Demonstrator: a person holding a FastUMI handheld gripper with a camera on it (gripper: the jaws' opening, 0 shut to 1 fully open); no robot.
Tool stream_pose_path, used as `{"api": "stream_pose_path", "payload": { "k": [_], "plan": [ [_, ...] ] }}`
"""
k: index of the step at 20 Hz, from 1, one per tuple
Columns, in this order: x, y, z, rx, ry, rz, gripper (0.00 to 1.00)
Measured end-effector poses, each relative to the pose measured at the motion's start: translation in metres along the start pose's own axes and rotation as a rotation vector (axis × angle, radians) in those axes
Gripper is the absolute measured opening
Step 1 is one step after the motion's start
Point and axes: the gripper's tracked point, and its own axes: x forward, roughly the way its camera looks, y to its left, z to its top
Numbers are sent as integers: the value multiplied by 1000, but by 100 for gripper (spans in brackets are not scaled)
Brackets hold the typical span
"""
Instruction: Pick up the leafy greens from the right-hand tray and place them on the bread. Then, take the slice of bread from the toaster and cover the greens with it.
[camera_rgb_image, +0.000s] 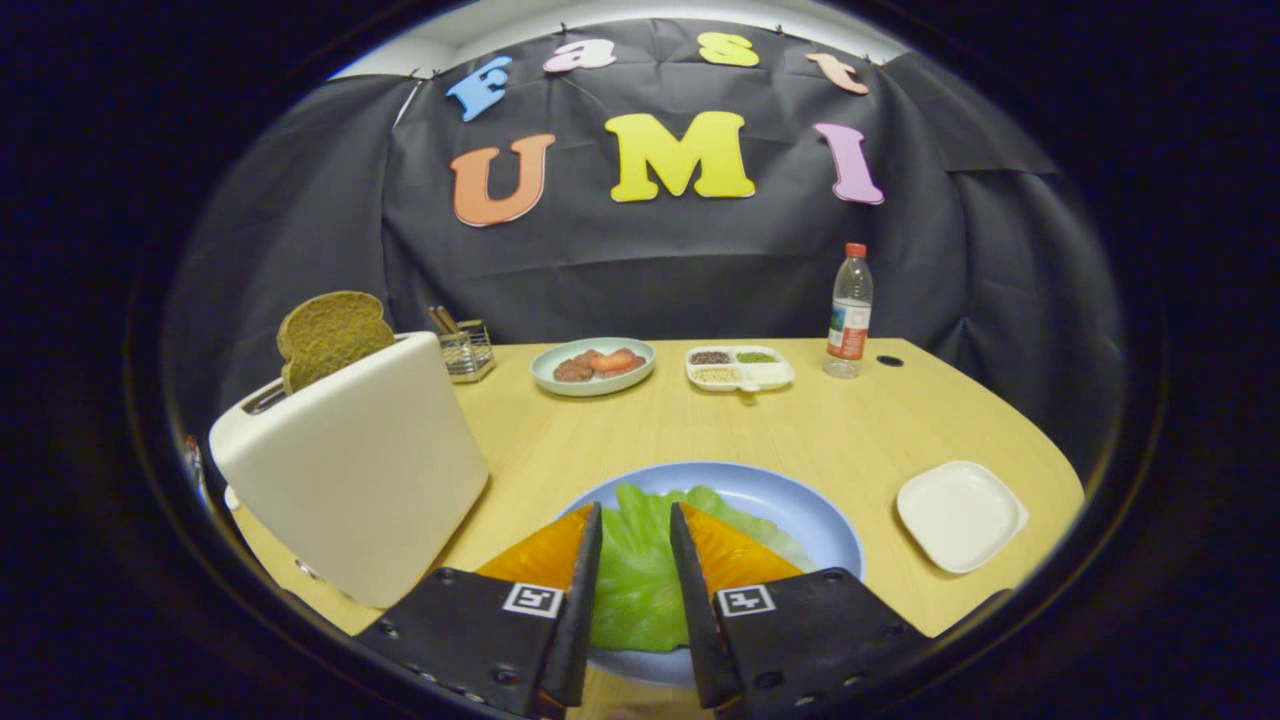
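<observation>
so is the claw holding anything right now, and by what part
Cannot tell for sure. The claw has its fingers on either side of the leafy greens over the blue plate, with a gap between them; a real pinch is not clear.

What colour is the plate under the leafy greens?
Light blue, seen in the gripper view: the plate holds the leafy greens.

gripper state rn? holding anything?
Gripper: fingers partly open, straddling the green leafy lettuce on the round blue plate; whether they press it cannot be told.
</observation>
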Motion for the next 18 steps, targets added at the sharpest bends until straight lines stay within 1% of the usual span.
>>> {"api": "stream_pose_path", "payload": {
  "k": [4,5,6,9,11,13,16,18],
  "plan": [
    [-18,-4,28,0,-105,-44,88],
    [-25,-3,37,-1,-134,-52,93],
    [-31,2,46,-4,-161,-53,96],
    [-59,24,81,-19,-235,-33,96],
    [-78,43,109,-6,-291,-20,96],
    [-86,76,129,17,-323,27,96],
    [-82,126,130,-3,-317,87,96],
    [-77,158,119,-28,-293,123,96]
  ]
}}
